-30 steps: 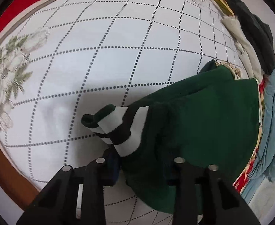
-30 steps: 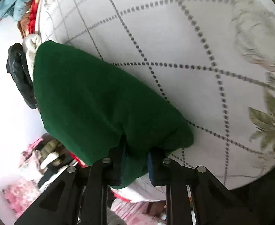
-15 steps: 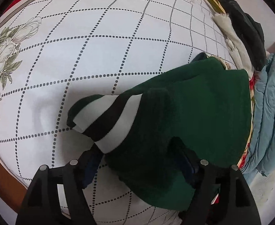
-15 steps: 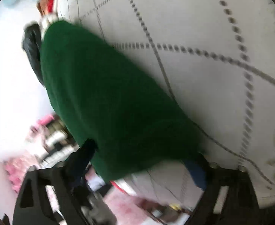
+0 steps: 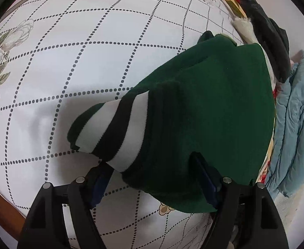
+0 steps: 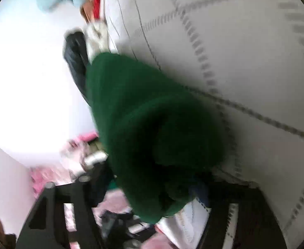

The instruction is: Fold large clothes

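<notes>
A dark green sweater (image 5: pixel 210 112) lies folded on a white dotted-grid bedsheet (image 5: pixel 89 41). Its white-and-black striped cuff (image 5: pixel 114 132) rests on top, pointing left. My left gripper (image 5: pixel 154 178) is open, its jaws spread wide on either side of the sweater's near edge. In the blurred right wrist view the same sweater (image 6: pixel 152 128) fills the middle. My right gripper (image 6: pixel 149 188) is open, its jaws wide apart around the sweater's near end.
A black garment (image 5: pixel 268 39) and a white one (image 5: pixel 245 29) lie at the bed's far right edge. A light blue padded jacket (image 5: pixel 295 132) hangs on the right. A wooden bed frame (image 5: pixel 0 199) shows lower left. Pink clutter (image 6: pixel 73 161) lies beyond the bed.
Both grippers opened and let go of the sweater. The striped cuff unrolled and now lies flat on top. The right wrist view swung and blurred.
</notes>
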Demonstrator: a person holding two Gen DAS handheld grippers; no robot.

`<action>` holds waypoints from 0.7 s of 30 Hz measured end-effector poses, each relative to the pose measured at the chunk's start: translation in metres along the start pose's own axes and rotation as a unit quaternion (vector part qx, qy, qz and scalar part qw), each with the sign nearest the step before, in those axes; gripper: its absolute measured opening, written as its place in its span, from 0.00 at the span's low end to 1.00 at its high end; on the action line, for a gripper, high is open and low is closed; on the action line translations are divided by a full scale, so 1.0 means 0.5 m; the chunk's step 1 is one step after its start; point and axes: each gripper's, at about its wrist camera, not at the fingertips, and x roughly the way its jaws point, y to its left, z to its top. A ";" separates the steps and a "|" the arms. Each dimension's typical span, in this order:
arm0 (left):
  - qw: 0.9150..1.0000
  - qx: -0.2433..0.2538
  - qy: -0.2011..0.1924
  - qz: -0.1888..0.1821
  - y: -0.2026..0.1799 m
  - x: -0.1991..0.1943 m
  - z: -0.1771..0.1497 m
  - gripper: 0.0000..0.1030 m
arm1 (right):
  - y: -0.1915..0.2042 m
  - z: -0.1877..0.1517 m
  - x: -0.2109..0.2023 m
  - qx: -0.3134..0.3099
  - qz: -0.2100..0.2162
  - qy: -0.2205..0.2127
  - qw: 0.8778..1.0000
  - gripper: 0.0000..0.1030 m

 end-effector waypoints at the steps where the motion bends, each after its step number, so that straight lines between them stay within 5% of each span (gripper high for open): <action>1: 1.000 -0.002 0.002 -0.002 0.003 -0.001 -0.002 0.73 | 0.020 0.001 0.012 -0.010 -0.009 0.016 1.000 0.84; 4: 1.000 -0.024 0.011 -0.013 0.009 0.000 0.001 0.73 | 0.054 0.001 0.013 -0.027 -0.081 0.076 0.993 0.85; 8: 0.999 -0.040 0.009 -0.020 -0.004 -0.036 -0.017 0.73 | 0.114 0.004 -0.043 -0.068 -0.157 0.076 0.982 0.85; 12: 0.997 0.048 -0.002 0.053 -0.092 -0.080 -0.035 0.73 | 0.198 0.049 -0.045 -0.131 -0.211 0.081 0.965 0.88; 16: 0.977 0.166 -0.034 0.132 -0.180 -0.071 -0.012 0.81 | 0.212 0.136 -0.007 -0.189 -0.238 0.109 0.946 0.90; 18: 0.969 0.201 -0.040 0.139 -0.198 -0.058 0.010 0.90 | 0.220 0.178 0.044 -0.208 -0.234 0.141 0.939 0.90; 21: 0.966 0.215 -0.044 0.136 -0.202 -0.032 0.062 0.90 | 0.213 0.237 0.146 -0.220 -0.207 0.207 0.930 0.96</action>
